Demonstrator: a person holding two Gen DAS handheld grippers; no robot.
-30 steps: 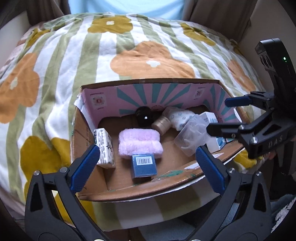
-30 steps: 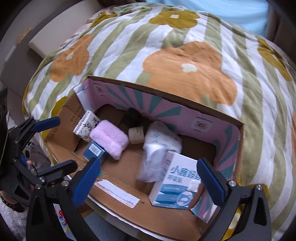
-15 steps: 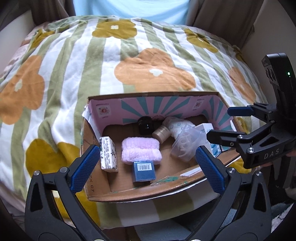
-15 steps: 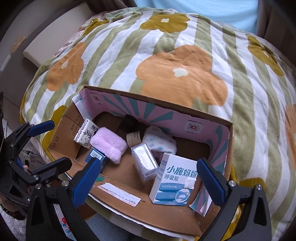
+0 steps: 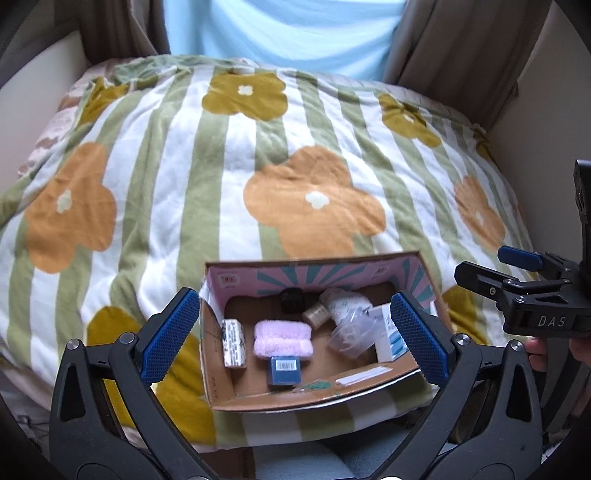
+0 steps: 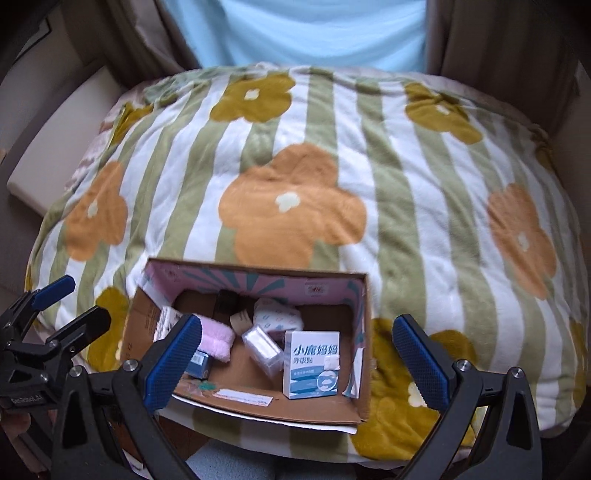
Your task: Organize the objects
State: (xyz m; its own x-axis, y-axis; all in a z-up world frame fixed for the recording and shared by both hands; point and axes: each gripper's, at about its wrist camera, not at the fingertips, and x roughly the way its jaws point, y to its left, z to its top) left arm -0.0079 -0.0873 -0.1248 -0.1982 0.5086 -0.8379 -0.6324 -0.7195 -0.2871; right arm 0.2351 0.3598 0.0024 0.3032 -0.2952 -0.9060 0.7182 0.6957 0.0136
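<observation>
An open cardboard box (image 5: 218, 373) (image 6: 364, 332) with a pink patterned inner wall sits at the near edge of a flowered blanket. Inside lie a pink towel (image 5: 282, 338) (image 6: 218, 341), a small blue box (image 5: 284, 369), a white patterned packet (image 5: 233, 343), a clear plastic case (image 5: 351, 334) (image 6: 262, 347), a white and blue carton (image 6: 311, 363) (image 5: 391, 341), a tan roll (image 5: 316, 315) and a black item (image 5: 291, 299). My left gripper (image 5: 295, 343) (image 6: 55, 306) is open and empty above the box. My right gripper (image 6: 295, 362) (image 5: 498, 266) is open and empty too.
The striped blanket with orange and mustard flowers (image 5: 295, 192) (image 6: 295, 206) covers the bed beyond the box. A pale blue curtain (image 5: 284, 33) with brown drapes hangs behind. A beige ledge (image 6: 55, 147) runs along the left.
Both grippers have pulled back and up from the box, which now looks smaller and lower. The clear case has settled inside the box beside the carton.
</observation>
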